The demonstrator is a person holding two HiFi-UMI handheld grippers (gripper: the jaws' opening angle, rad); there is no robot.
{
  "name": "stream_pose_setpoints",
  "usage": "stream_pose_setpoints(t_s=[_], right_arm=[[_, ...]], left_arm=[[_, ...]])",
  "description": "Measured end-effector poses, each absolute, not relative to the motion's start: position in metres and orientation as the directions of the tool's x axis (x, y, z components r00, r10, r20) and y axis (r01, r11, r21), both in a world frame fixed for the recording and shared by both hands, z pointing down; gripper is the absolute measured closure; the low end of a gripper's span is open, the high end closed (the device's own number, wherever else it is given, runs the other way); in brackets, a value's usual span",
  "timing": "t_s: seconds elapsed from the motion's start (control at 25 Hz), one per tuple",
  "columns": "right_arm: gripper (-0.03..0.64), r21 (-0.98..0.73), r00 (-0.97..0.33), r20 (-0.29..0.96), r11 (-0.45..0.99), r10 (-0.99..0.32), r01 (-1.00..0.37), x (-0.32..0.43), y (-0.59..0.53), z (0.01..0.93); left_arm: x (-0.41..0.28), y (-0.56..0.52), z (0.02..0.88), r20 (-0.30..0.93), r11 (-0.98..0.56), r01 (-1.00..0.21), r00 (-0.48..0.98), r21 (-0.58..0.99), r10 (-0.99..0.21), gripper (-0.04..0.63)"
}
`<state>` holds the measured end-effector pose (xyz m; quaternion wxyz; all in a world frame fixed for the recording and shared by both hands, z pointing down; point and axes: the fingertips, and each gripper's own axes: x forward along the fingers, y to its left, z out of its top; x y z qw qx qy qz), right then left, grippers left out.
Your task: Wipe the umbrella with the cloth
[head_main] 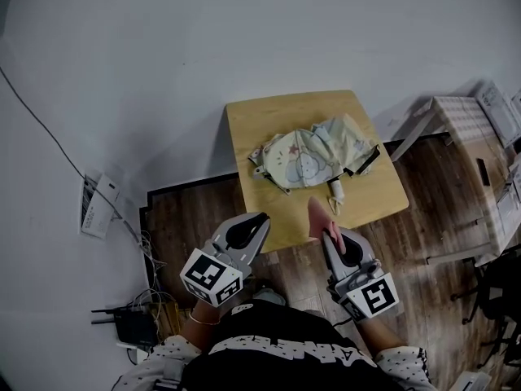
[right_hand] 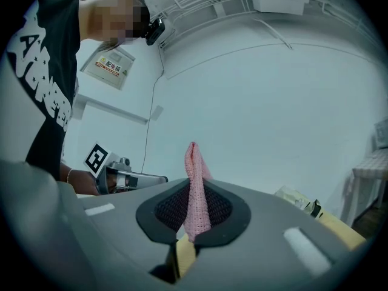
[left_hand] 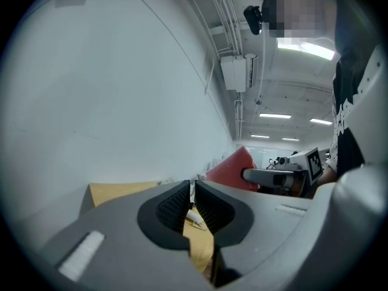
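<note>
Down at 5 o'clock in the head view sits the right gripper [head_main: 330, 236], its jaws clamped on a pink knitted cloth [head_main: 316, 217]. The right gripper view backs that up: the fabric is pinched between the dark pads and stands up above them in a narrow fold. Over at 7 o'clock, the left gripper [head_main: 257, 223] has its jaws drawn together with only a sliver of a gap and nothing gripped. Now the target: a folded pale fabric umbrella [head_main: 313, 160] with a cartoon print lies on its side in the middle of a small square light-wood table [head_main: 252, 125]. Its white handle [head_main: 335, 192] points back towards 6 o'clock. From the cloth, the umbrella is at 12 o'clock and clearly apart, with bare tabletop between them. The cloth's tip shows just at the table's near edge. From the left gripper, the umbrella is at about 1 o'clock, and both tools are beside each other on the near side of the table.
</note>
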<state>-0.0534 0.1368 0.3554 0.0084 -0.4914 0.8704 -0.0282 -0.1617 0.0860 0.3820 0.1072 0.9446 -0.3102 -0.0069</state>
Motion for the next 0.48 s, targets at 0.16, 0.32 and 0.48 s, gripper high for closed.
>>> stream_pose_setpoints(t_s=[0.16, 0.32, 0.48], right_arm=[[0.586, -0.058, -0.513, 0.046, 0.511, -0.857, -0.858, -0.056, 0.123, 0.360], [0.586, -0.067, -0.509, 0.047, 0.505, -0.860, -0.860, -0.052, 0.112, 0.360], [0.586, -0.070, -0.522, 0.059, 0.518, -0.851, -0.852, -0.040, 0.092, 0.364]], left_arm=[[-0.164, 0.069, 0.386, 0.069, -0.785, -0.584, 0.809, 0.209, -0.584, 0.592], [-0.163, 0.056, 0.390, 0.082, -0.775, -0.594, 0.802, 0.216, -0.592, 0.592], [-0.159, 0.039, 0.391, 0.093, -0.762, -0.613, 0.788, 0.208, -0.609, 0.592]])
